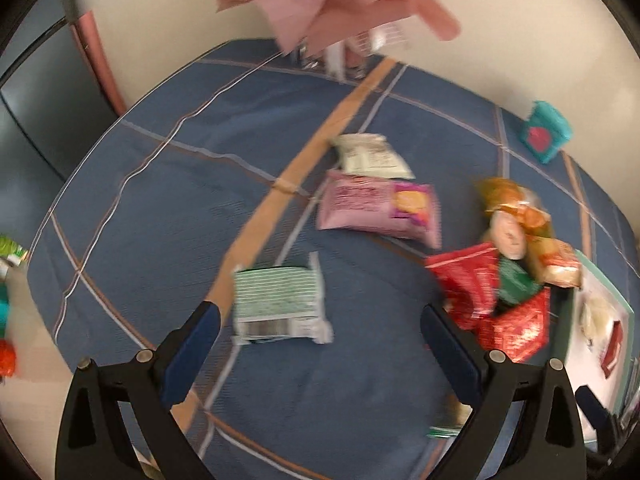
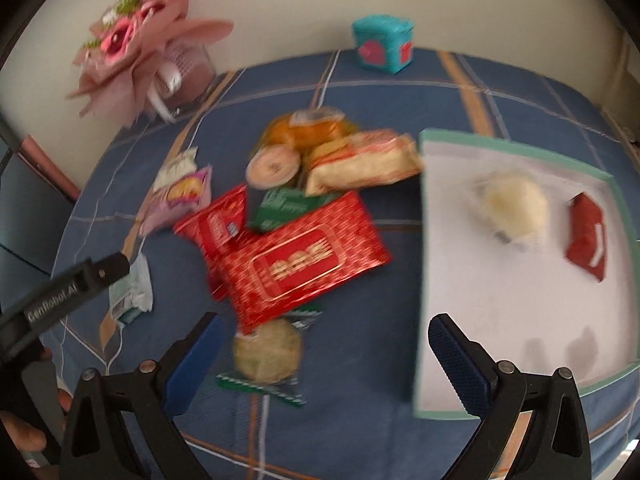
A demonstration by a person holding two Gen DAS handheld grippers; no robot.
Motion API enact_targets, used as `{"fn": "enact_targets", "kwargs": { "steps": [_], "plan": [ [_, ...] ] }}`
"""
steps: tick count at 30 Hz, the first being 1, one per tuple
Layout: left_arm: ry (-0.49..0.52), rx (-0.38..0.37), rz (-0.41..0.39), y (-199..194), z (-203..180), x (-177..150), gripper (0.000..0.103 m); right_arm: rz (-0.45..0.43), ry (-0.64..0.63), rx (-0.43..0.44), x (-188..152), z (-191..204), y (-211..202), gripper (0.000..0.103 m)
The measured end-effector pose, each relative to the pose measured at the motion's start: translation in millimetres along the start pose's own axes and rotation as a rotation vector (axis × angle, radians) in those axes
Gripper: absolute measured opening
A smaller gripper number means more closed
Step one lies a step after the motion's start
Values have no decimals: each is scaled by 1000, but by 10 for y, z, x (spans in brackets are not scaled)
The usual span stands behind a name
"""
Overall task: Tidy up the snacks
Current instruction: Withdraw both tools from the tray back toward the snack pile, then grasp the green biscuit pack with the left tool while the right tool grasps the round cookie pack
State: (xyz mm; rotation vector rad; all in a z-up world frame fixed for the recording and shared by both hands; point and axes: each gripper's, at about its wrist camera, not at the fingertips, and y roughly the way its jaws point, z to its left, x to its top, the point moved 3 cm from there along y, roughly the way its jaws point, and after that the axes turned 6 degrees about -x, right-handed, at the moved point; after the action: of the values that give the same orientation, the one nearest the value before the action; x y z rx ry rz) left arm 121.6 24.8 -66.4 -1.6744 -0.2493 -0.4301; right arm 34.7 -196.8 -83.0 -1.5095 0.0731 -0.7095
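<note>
My left gripper (image 1: 320, 316) is open and empty, just above a green-and-white striped packet (image 1: 280, 304) on the blue cloth. A pink packet (image 1: 380, 208) and a white packet (image 1: 372, 156) lie beyond it. My right gripper (image 2: 324, 338) is open and empty over a round cookie in a clear wrapper (image 2: 266, 350). Ahead lies a pile: a large red packet (image 2: 304, 260), a smaller red one (image 2: 216, 224), a green one (image 2: 284, 206), and orange and beige packs (image 2: 360, 162). A white tray with a teal rim (image 2: 420, 280) holds a pale bun (image 2: 514, 204) and a small red packet (image 2: 586, 246).
A pink paper flower bouquet in a glass (image 2: 136, 52) stands at the back left. A teal cube with red marks (image 2: 382, 44) sits at the back by the wall. The left gripper's body (image 2: 64, 292) shows at the left of the right wrist view. The table edge curves around the front.
</note>
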Motion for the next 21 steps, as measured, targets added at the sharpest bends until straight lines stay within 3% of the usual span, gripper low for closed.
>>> {"fn": "enact_targets", "kwargs": {
  "steps": [8,13,17,21],
  "plan": [
    [-104,38,115,366,365,23,100,100,-42,-24,-136,284,343,103],
    [-115,53,144,541,446,48,99,133,-53,-40,-185,372,479,102],
    [-113,41,163,634,422,58,86,152,-62,-63,-219,389,554,97],
    [-116,8,180,693,390,59,71,141,-84,-99,-261,424,558,83]
  ]
}}
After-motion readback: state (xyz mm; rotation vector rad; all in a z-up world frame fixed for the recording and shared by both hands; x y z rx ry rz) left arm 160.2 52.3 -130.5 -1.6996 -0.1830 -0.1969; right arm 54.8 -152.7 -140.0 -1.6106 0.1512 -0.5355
